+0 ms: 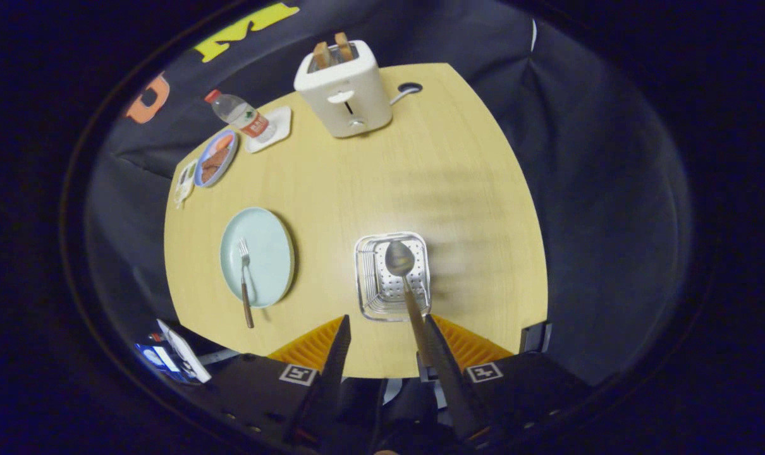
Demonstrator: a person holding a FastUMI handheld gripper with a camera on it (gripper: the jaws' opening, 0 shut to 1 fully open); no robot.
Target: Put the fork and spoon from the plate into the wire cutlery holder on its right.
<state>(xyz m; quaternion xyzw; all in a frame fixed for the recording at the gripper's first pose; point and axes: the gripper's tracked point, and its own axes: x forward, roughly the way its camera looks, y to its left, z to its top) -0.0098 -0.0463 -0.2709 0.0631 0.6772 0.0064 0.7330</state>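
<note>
Spoon (400, 260) leans against parted gripper (389, 338) finger, bowl over wire holder (392, 276).

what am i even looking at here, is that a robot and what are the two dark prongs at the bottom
No robot arm here: a person holds a two-finger gripper, and a fisheye camera riding on it looks forward along the fingers, the dark prongs you noticed. They stand apart. A spoon runs along the right finger, its bowl over the wire cutlery holder; whether it is gripped or already let go, I cannot tell. Below is a round wooden table. A fork lies on the pale plate left of the holder. Farther back stand a toaster with bread slices, a water bottle on a white coaster, and a small blue plate of food.
</note>
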